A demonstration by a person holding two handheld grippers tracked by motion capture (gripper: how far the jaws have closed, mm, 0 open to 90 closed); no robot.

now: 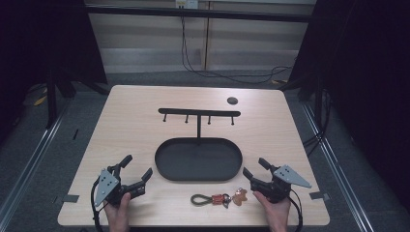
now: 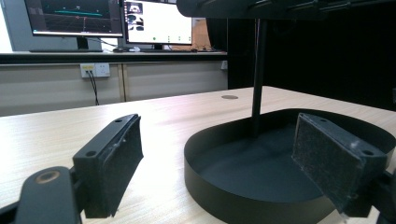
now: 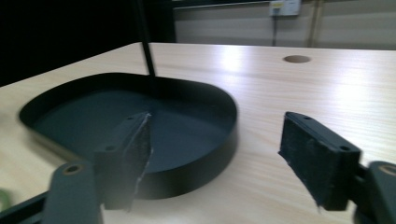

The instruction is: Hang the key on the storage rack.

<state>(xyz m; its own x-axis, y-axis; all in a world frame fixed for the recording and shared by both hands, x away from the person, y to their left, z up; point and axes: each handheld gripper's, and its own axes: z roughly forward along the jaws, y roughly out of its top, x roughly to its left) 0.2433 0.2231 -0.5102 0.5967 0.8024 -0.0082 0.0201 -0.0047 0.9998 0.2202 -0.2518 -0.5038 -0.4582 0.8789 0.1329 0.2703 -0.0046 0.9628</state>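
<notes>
Evidently, nothing was held: the left gripper (image 1: 137, 171) and the right gripper (image 1: 256, 168) were both seen with jaws spread wide and empty, resting low at the near edge of the pale wooden table (image 1: 130, 125). Between them, the black oval metal tray (image 1: 198, 159) with its upright post and four-pegged hanging bar (image 1: 198, 112) was placed. Near the right gripper, a keychain with an olive cord loop, red fitting and copper-coloured charm (image 1: 220, 198) lay flat on the table. No step was judged begun; a pinch on the keychain's loop was probably called for, perhaps for hanging on a peg.
</notes>
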